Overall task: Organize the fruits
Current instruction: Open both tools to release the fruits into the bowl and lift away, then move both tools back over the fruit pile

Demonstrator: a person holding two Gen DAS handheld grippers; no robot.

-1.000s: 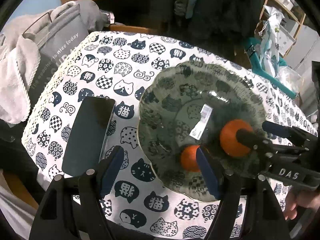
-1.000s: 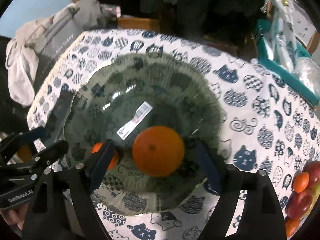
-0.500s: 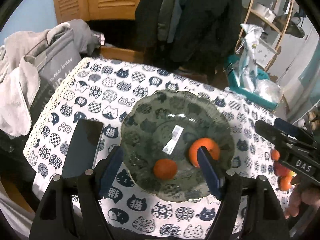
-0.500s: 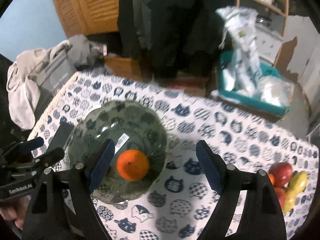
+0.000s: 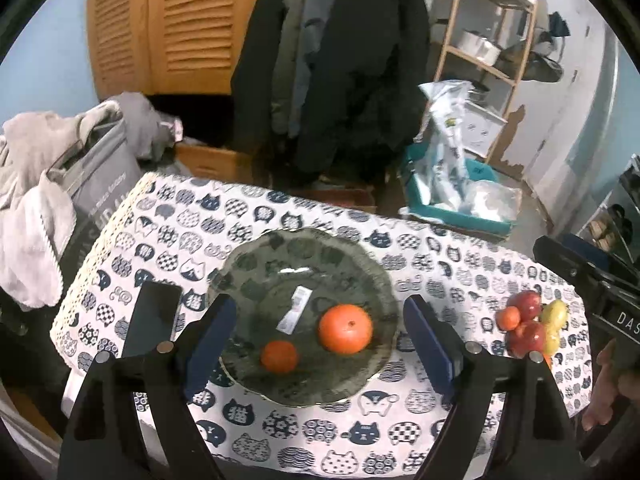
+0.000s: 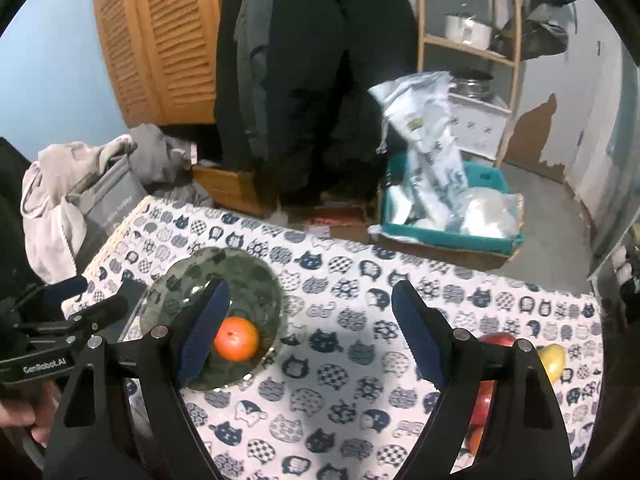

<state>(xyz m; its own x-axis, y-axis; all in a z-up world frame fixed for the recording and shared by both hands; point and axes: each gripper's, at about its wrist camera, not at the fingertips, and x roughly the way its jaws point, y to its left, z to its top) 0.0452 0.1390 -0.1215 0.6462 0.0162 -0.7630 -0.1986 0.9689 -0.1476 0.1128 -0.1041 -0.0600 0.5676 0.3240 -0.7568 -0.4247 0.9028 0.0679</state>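
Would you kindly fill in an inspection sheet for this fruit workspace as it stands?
Surface: table under a cat-print cloth.
Job's things: glass bowl holds a large orange and a small orange; fruit pile lies on the cloth to the right.
Clutter: phone beside the bowl.
Grippers: left gripper and right gripper open, empty.
Cables: nothing seen.
Surroundings: hanging coats, shelf, teal tray.

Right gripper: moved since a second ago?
Yes. The right gripper has pulled up and back: in its own view the glass plate has shrunk toward the lower left, and the big orange lies free.
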